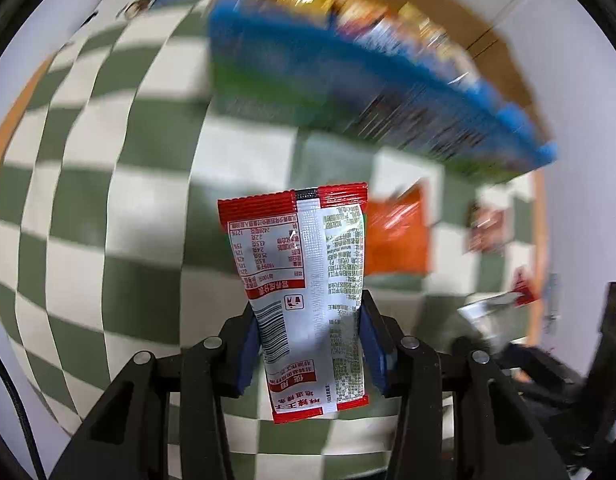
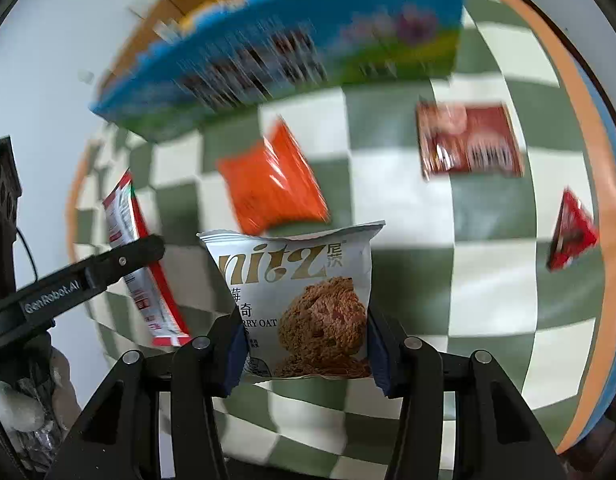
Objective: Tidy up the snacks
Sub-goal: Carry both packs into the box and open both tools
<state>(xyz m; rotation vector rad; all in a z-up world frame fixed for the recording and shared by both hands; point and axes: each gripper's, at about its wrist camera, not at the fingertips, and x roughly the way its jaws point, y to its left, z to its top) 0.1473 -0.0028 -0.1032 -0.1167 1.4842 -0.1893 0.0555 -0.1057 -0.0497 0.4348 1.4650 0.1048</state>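
Blue box [image 1: 347, 80] blurred | brown packet [image 2: 467, 142] smeared | red packet [image 2: 571, 232] unreadable

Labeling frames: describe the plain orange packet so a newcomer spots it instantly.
On the green-and-white checkered cloth, look just below the big blue box. The orange packet lies there flat, above the held cookie pouch. It alone is solid bright orange; the others are red, brown or white.

Both wrist cameras look steeply down past their tongs at the checkered worktop [image 1: 88, 200]; both views share the blue box [image 1: 347, 92] at 12 o'clock.
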